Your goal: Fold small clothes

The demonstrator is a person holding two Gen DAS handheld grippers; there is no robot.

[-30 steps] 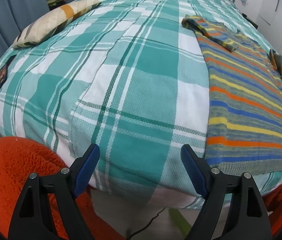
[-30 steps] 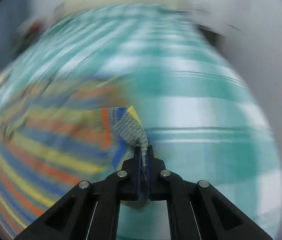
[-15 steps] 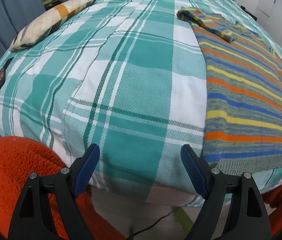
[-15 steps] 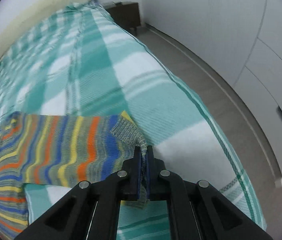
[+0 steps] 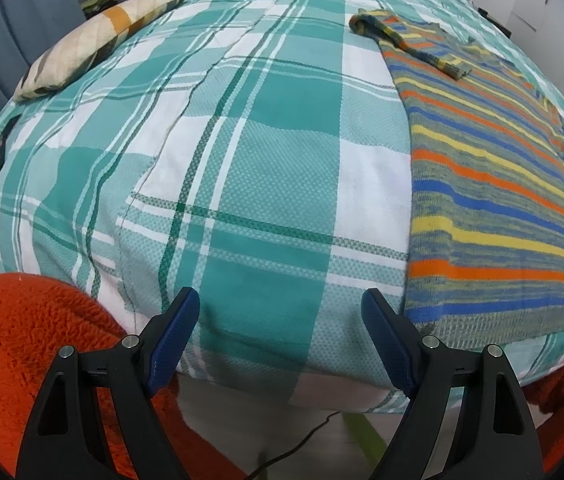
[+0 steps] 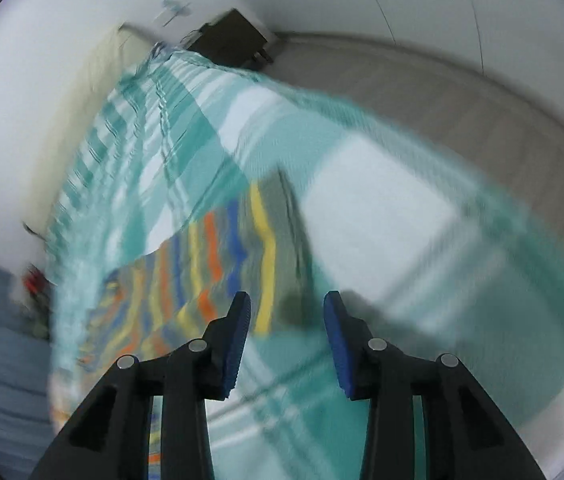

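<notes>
The striped sweater (image 5: 494, 184) lies flat on the plaid bed cover (image 5: 265, 168), its body running lengthwise up the bed from the near edge, stripes crossing it. One sleeve (image 5: 410, 42) is already folded across the far end of the sweater, near the collar.

The left tool (image 5: 282, 320) hovers over the near edge of the bed, its jaws wide apart with nothing between them. The sweater's near hem corner sits just beyond and outside that tool's right-hand finger (image 5: 386, 336), so the garment lies off to the side of the left tool, not in front of it.

In the blurred right wrist view, the right tool (image 6: 286, 316) has its jaws opening, and nothing is pressed between the pads; the other sleeve's grey cuff (image 6: 282, 240) lies on the cover just beyond the fingertips, stretched away from the sweater's body.

By my reading, the right tool is nearer the work: the sleeve lies straight ahead of it, while the left tool would have to shift sideways toward the hem.
</notes>
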